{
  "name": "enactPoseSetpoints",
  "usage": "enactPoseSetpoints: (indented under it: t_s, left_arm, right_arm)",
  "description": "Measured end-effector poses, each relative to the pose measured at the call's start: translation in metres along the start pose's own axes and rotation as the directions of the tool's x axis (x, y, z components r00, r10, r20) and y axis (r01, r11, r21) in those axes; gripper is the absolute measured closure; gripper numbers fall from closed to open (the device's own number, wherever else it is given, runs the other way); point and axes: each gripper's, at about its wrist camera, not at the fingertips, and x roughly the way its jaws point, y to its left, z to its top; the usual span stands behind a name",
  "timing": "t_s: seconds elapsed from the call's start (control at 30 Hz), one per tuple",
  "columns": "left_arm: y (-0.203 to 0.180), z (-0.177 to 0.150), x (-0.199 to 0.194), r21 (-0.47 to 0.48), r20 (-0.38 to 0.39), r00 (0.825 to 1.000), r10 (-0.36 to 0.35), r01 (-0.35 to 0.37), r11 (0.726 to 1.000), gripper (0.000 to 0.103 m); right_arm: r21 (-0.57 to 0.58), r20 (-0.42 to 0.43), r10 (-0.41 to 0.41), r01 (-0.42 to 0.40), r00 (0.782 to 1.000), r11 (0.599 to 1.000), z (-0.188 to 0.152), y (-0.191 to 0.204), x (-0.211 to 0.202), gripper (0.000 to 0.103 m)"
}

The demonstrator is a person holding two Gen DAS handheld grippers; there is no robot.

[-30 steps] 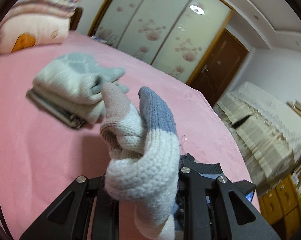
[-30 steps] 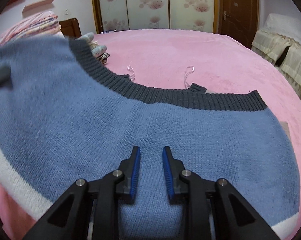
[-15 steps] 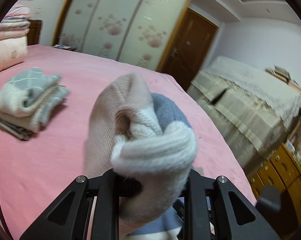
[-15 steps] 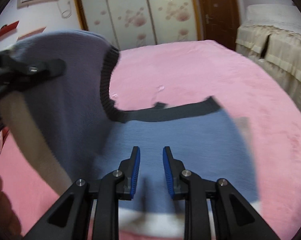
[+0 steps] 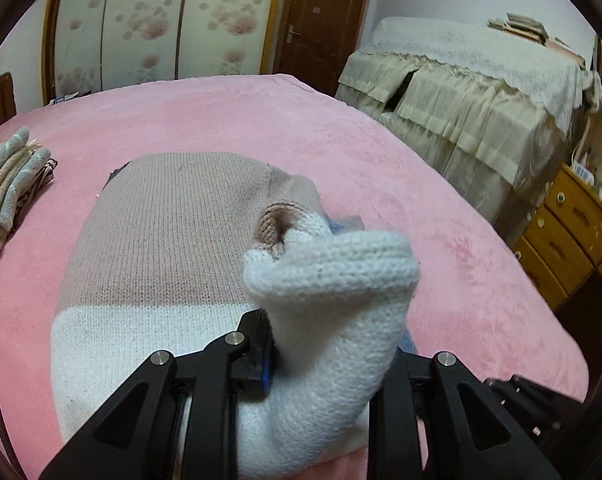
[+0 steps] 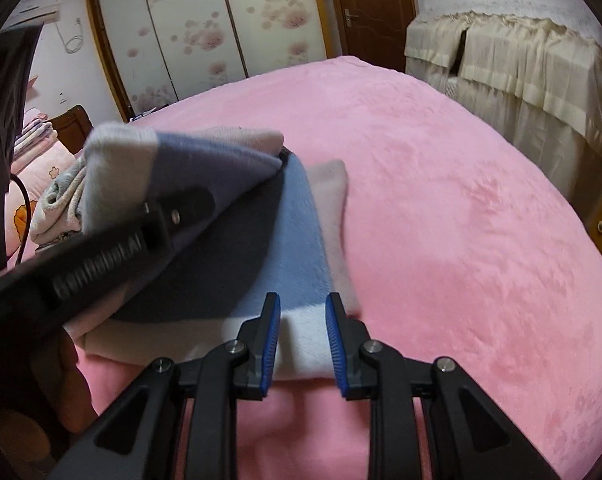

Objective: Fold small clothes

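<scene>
While the knit sweater (image 5: 161, 248) lies doubled over on the pink bed (image 5: 341, 148), its white band nearest and its beige panel beyond, the left claw (image 5: 325, 344) is clamped on a bunched white corner that stands up between its fingers. In the right wrist view the blue layer (image 6: 297, 248) lies underneath, with the left claw (image 6: 173, 216) holding the upper layer above it. The right claw (image 6: 303, 344) hangs with fingers apart over the white hem, gripping nothing. A stack of folded clothes (image 5: 9, 184) sits well apart on the left.
</scene>
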Motion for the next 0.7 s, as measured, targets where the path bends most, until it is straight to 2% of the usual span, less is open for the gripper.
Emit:
enactPoseSetpoints:
  t_s: [0.1, 0.23, 0.3, 0.37, 0.47, 0.57, 0.67, 0.7]
  left_arm:
    - [-0.002, 0.001, -0.004, -0.009, 0.006, 1.000, -0.005, 0.005, 1.000, 0.082]
    - [-0.007, 0.009, -0.015, -0.034, 0.048, 0.998, -0.050, 0.052, 0.998, 0.082]
    - [-0.011, 0.010, -0.020, -0.024, 0.071, 0.995, -0.071, 0.073, 0.997, 0.082]
    - [-0.020, 0.007, -0.017, 0.020, 0.064, 0.997, -0.050, 0.049, 0.999, 0.081]
    - [-0.027, -0.006, 0.003, 0.066, -0.023, 0.999, -0.027, 0.028, 0.997, 0.074]
    - [-0.029, -0.017, 0.002, 0.084, -0.037, 0.999, -0.035, 0.038, 0.996, 0.067]
    - [-0.026, -0.020, -0.006, 0.066, -0.041, 0.996, -0.080, 0.083, 0.994, 0.052]
    - [-0.024, -0.018, -0.009, 0.051, -0.053, 0.992, -0.111, 0.113, 0.992, 0.041]
  right_arm:
    - [0.026, 0.004, 0.010, -0.010, 1.000, 1.000, 0.001, -0.007, 0.000, 0.079]
    - [0.051, 0.014, 0.016, -0.017, 1.000, 0.999, 0.002, -0.014, -0.001, 0.079]
    - [0.058, 0.020, 0.014, -0.015, 1.000, 0.998, 0.002, -0.019, -0.003, 0.079]
    - [0.063, 0.022, 0.007, -0.009, 1.000, 0.998, 0.000, -0.021, -0.006, 0.079]
    - [0.076, 0.017, -0.009, 0.008, 1.000, 0.997, -0.002, -0.028, -0.009, 0.079]
    - [0.093, 0.015, -0.020, 0.018, 1.000, 0.996, -0.004, -0.034, -0.012, 0.079]
    - [0.085, 0.012, -0.036, 0.034, 0.999, 0.996, -0.004, -0.037, -0.014, 0.079]
    - [0.084, 0.010, -0.038, 0.037, 0.999, 0.996, -0.005, -0.038, -0.015, 0.079]
